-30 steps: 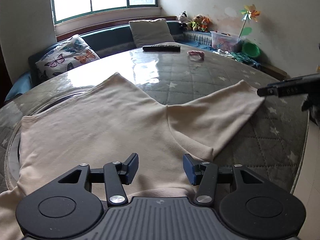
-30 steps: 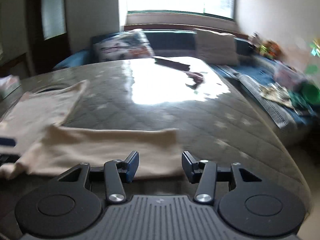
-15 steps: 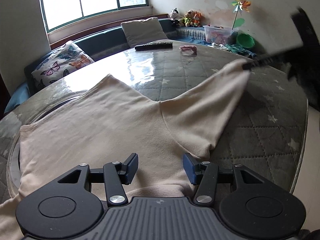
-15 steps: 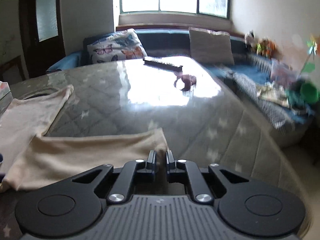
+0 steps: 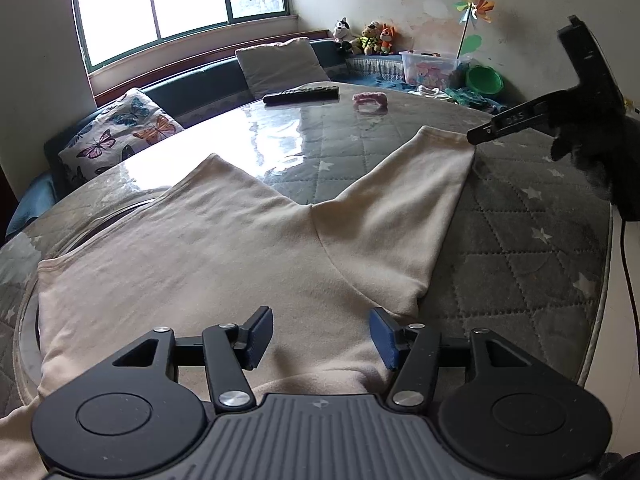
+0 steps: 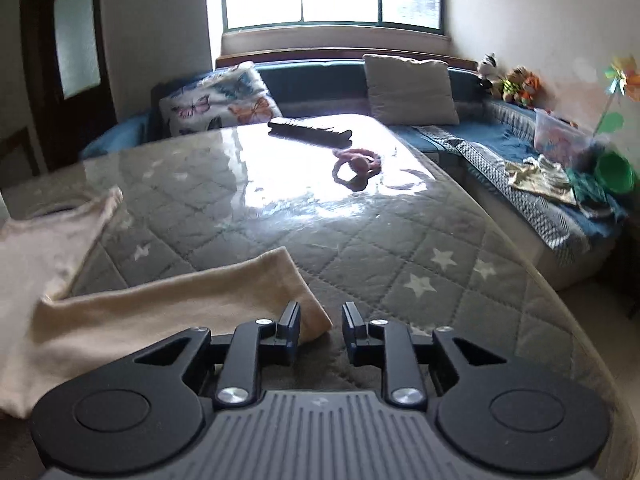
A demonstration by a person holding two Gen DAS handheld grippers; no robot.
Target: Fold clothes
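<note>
Garment position: the cream top lies spread flat on the quilted, star-patterned worktop, its body at the near left and one sleeve extended toward the right.

Left claw: positioned over the near hem of the top, pointing down and forward. Jaws stand about half open, with fabric beneath the gap; the pads do not press on it.

Right claw: positioned at the cuff end of the sleeve, tilted downward. Its jaws have just been opening from a near-closed state and now stand slightly apart. The cuff corner lies just beside the left pad; no cloth is clamped between the pads. In the left wrist view the right claw appears at the far right, its tip at the sleeve's cuff corner, carried by a black-gloved hand.

Containers: a clear plastic box at the far right holds colourful items that cannot be identified. A green bowl sits beside it; its contents are not visible.

Other items on the worktop: a dark remote control and a pink object at the far side.
</note>
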